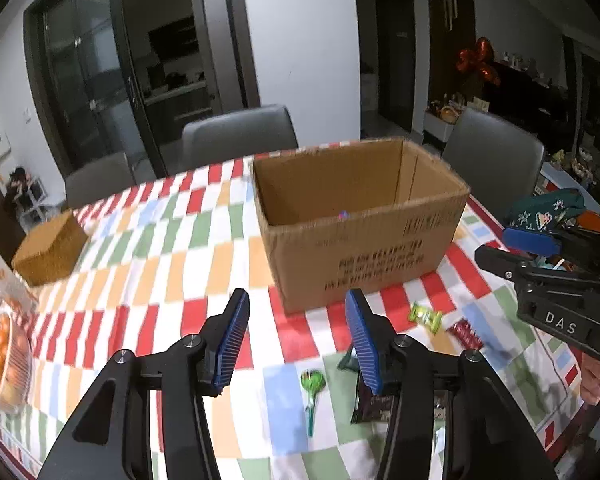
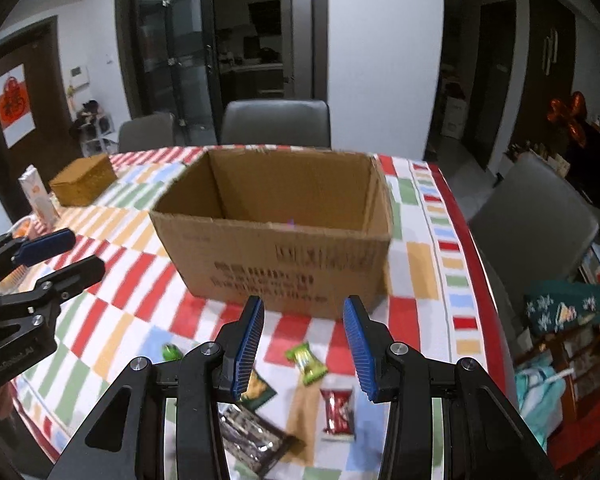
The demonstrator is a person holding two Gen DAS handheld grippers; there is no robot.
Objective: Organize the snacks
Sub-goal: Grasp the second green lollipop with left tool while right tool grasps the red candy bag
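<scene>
An open, empty cardboard box [image 1: 360, 220] [image 2: 276, 248] stands on the checkered tablecloth. In front of it lie loose snacks: a green-yellow candy [image 1: 426, 317] [image 2: 306, 362], a red packet [image 1: 466, 334] [image 2: 338, 410], a green lollipop [image 1: 312, 386] [image 2: 171, 352], a dark packet [image 1: 374, 406] [image 2: 254, 438] and a green-yellow packet [image 2: 260, 390]. My left gripper [image 1: 298, 340] is open and empty above the snacks. My right gripper [image 2: 304, 346] is open and empty over the candy. Each gripper shows at the edge of the other's view, the right [image 1: 516, 250] and the left [image 2: 60, 256].
A small brown box [image 1: 50, 248] [image 2: 84, 180], a carton [image 1: 8, 280] [image 2: 38, 196] and a bowl of oranges [image 1: 2, 360] sit at the table's left. Grey chairs [image 1: 240, 132] [image 2: 276, 122] stand beyond the far edge and at the right [image 2: 536, 216].
</scene>
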